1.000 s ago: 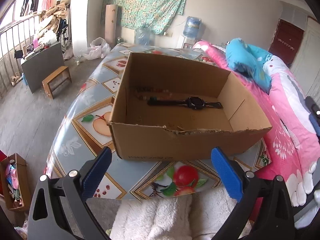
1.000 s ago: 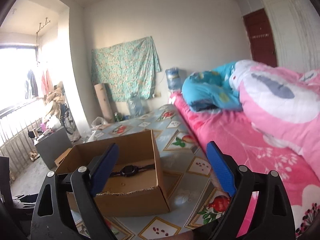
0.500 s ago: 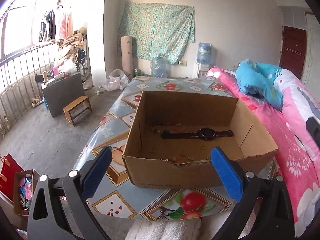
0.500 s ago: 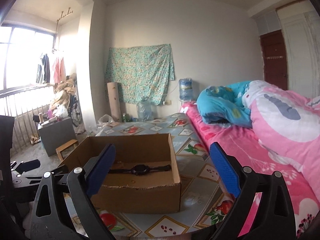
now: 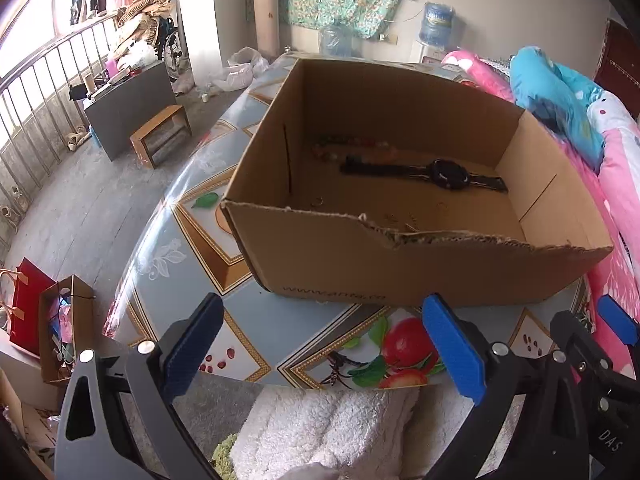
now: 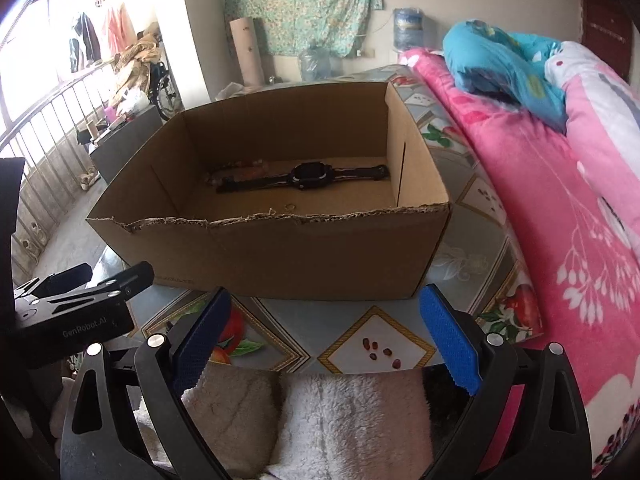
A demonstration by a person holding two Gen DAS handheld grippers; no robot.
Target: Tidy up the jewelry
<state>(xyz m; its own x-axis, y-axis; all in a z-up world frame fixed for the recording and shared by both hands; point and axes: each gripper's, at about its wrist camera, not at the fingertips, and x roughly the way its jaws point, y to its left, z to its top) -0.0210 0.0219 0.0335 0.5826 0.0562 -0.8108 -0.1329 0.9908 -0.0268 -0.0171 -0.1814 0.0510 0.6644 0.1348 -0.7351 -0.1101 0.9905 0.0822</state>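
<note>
The left claw [image 5: 320, 344] hangs wide and empty short of the box [image 5: 400, 268], its blue pads [image 5: 192, 344] well apart over the fruit-patterned worktop [image 5: 248, 304]. Inside the box, going left to right, a small ring [image 5: 318, 201] lies near the front wall, a string of beads [image 5: 352, 146] runs along the back wall, and the watch [image 5: 448, 174] lies flat beyond it — its strap stretched out in one line, long axis running roughly side to side across the floor of the box, dial up, one strap end toward the left wall and the other toward the right. A few tiny pieces near the torn front edge are too small to identify. The right claw [image 6: 326, 344] is likewise wide and holds nothing, hovering before the same box, with pink bedding [image 6: 560, 200] to its right. As a judgement, the sorting looks barely begun — everything lies loose in the one box, nothing is gripped, and picking items out and arranging them is all left to do.
</note>
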